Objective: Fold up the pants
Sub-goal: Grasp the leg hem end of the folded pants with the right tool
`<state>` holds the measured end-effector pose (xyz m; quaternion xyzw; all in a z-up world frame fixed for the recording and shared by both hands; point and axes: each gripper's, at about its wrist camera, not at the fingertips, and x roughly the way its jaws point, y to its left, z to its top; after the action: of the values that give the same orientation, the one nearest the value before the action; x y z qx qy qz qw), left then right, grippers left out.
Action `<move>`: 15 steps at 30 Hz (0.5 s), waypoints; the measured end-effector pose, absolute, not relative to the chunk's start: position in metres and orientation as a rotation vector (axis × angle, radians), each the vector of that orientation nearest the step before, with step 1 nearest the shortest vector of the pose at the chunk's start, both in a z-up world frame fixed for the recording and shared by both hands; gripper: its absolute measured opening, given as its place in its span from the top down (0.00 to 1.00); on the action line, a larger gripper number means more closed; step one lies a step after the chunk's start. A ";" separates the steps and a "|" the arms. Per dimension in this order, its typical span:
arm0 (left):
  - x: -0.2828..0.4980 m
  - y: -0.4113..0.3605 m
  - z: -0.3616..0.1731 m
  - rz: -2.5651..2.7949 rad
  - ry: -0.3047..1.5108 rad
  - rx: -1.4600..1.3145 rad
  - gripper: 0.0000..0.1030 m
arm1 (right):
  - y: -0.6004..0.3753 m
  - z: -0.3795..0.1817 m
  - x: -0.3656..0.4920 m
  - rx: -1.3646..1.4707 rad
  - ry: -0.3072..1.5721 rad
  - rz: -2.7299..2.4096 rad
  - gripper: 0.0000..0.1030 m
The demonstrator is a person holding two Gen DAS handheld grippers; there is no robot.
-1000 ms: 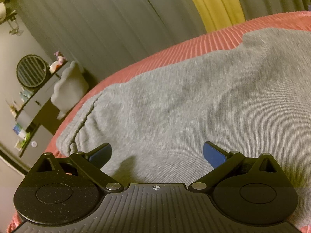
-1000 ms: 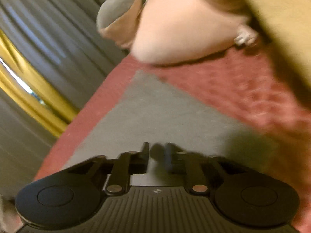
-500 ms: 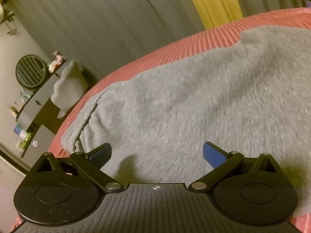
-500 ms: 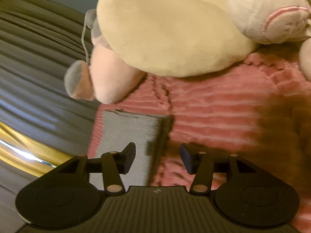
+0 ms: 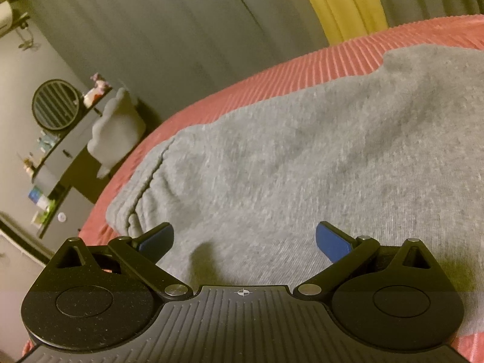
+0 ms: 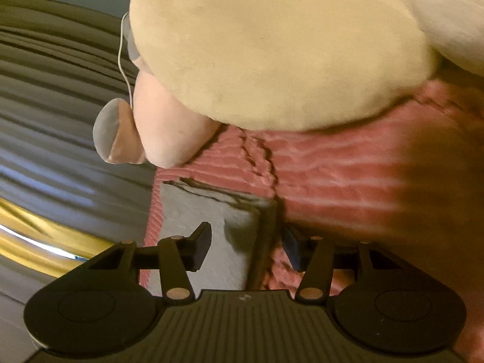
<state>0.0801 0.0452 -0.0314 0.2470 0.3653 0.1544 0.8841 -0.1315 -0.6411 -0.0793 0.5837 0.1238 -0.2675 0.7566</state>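
Observation:
Grey pants (image 5: 302, 157) lie spread on a red ribbed bedspread (image 5: 272, 75). The gathered waistband (image 5: 136, 205) is at the left in the left wrist view. My left gripper (image 5: 243, 239) is open and empty just above the cloth near the waistband. In the right wrist view the leg end of the pants (image 6: 211, 211) lies by the bed's edge, with its folded edge between the jaws. My right gripper (image 6: 246, 242) is open, straddling that edge close above the bedspread (image 6: 348, 181).
A large cream and pink plush toy (image 6: 272, 54) lies on the bed right behind the leg end. Grey curtains (image 5: 151, 30) with a yellow strip hang beyond the bed. A dresser with a round mirror (image 5: 54, 106) and a white plush (image 5: 118, 124) stand at the left.
My right gripper has opened from nearly shut and swung toward the plush toy, now straddling the leg's edge. My left gripper has drifted slightly along the pants, still open.

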 end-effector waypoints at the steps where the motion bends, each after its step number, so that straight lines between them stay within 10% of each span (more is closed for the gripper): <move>1: 0.081 0.045 -0.032 0.323 0.762 0.514 0.00 | -0.641 -0.076 -0.129 1.238 0.269 -0.584 0.80; 15: 0.081 0.042 -0.027 0.327 0.759 0.502 0.00 | -0.610 -0.042 -0.110 0.925 0.265 -0.570 0.77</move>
<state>0.0811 0.0421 -0.0273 0.2411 0.3649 0.1570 0.8855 -0.1103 -0.6103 -0.0417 0.4388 0.1257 -0.2703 0.8477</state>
